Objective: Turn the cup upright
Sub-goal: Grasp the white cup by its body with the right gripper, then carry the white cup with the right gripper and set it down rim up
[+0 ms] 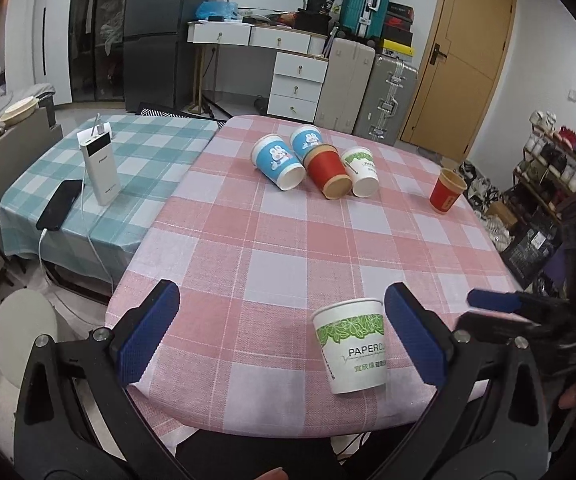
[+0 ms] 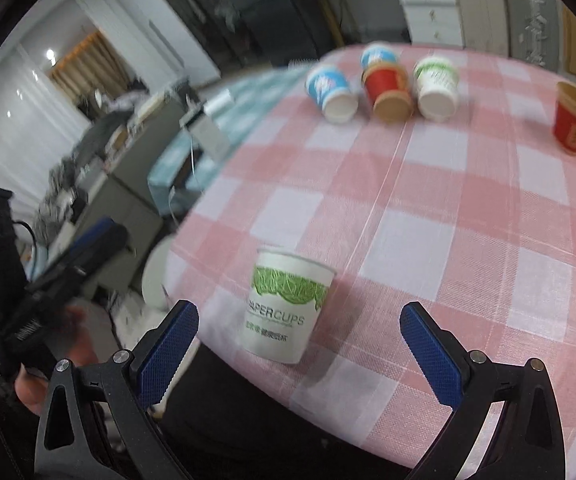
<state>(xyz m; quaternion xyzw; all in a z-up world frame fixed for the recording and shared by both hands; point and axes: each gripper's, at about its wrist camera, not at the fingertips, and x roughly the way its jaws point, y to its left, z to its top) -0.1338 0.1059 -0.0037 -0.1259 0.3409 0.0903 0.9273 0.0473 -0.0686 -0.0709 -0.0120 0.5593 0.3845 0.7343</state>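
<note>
Left wrist view looks over a desk [image 1: 271, 248] covered in a pink-and-white checked cloth. Near its front edge a white paper cup with a green leaf band [image 1: 350, 346] stands upright, mouth up, just beside the inner face of the right-hand blue pad of the left tongs [image 1: 283, 334]; whether pad and cup touch cannot be told. The left tongs are spread wide and grip nothing.

At the far side of the desk four cups lie on their sides in a tight cluster: two blue rabbit-print cups [image 1: 277, 162], a red cup [image 1: 327, 171] and another green-and-white cup [image 1: 362, 171]. The nearer blue one, the red one and the white one show their flat bottoms to the camera. Well apart to the right, a second red cup [image 1: 446, 192] stands upright near the desk's edge.

From the right wrist view, slightly blurred, the right tongs [image 2: 302, 354] are also spread wide and empty, with the upright green-band cup [image 2: 285, 306] between and just ahead of their blue pads, touching neither. The left tongs' dark frame shows at the left of that view.

A teal checked desk [image 1: 143, 152] to the left carries a white power bank [image 1: 99, 166] and a black phone [image 1: 59, 204].
</note>
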